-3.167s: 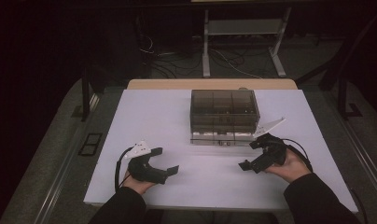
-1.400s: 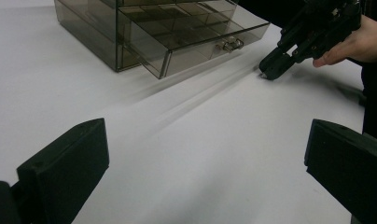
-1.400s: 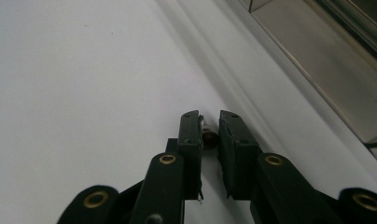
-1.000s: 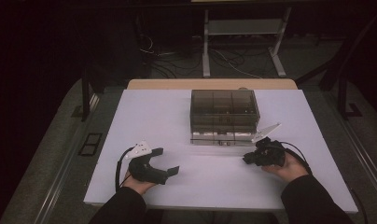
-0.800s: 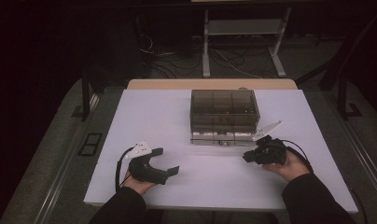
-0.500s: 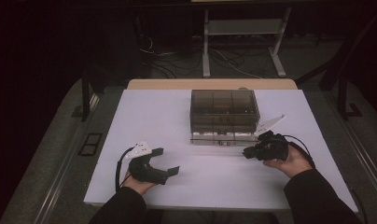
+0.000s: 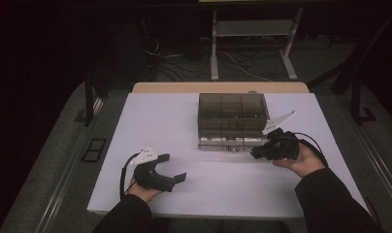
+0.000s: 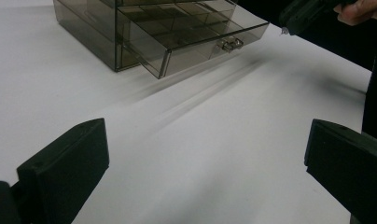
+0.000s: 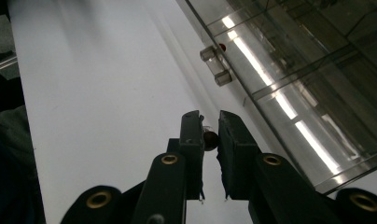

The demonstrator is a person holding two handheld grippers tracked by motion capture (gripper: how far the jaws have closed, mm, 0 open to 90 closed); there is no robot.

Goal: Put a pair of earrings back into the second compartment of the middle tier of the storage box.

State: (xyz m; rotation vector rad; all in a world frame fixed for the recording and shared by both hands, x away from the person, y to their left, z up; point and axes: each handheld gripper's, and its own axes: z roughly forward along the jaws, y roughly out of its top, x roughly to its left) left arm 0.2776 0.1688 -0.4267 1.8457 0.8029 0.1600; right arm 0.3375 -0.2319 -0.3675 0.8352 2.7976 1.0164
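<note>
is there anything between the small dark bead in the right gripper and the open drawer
Nothing visible. The right gripper pinches the bead beside the open drawer front, with bare table between them.

White tabletop [image 7: 155, 121] over a tan wooden table edge [image 7: 218, 88] at the far side. Dim room, back wall lost in black. Grey floor [image 7: 53, 160] with a floor outlet plate [image 7: 94, 149] on the left. Metal stand [image 7: 254, 39] behind the table, loose cables [image 7: 199, 60] around its feet. Dark frame legs left [image 7: 89, 94] and right [image 7: 356, 92].
</note>
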